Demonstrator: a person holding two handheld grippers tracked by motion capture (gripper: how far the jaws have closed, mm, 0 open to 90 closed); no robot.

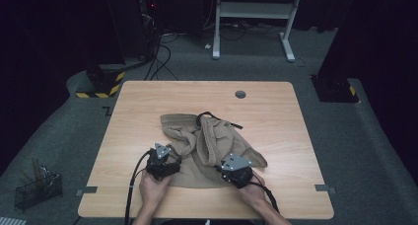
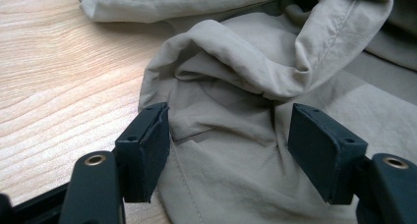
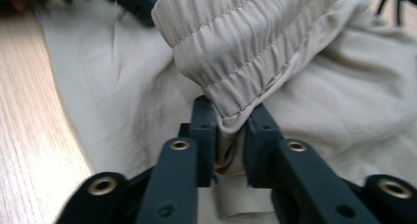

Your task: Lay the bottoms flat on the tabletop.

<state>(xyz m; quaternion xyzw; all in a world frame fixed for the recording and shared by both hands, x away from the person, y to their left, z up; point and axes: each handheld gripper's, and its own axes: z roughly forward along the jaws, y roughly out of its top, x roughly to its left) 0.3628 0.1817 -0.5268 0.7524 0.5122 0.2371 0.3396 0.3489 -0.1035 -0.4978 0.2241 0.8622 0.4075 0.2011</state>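
Rumpled tan shorts [image 1: 207, 146] lie on the near half of a wooden bench [image 1: 148, 101]. The right tool [image 3: 226, 135] pinches the gathered waistband [image 3: 236, 52] — a firm, thick edge, likely the best hold. The left tool [image 2: 228, 145] hovers wide over loose cloth. The fabric looks light, soft, slippery — it will sag when lifted.
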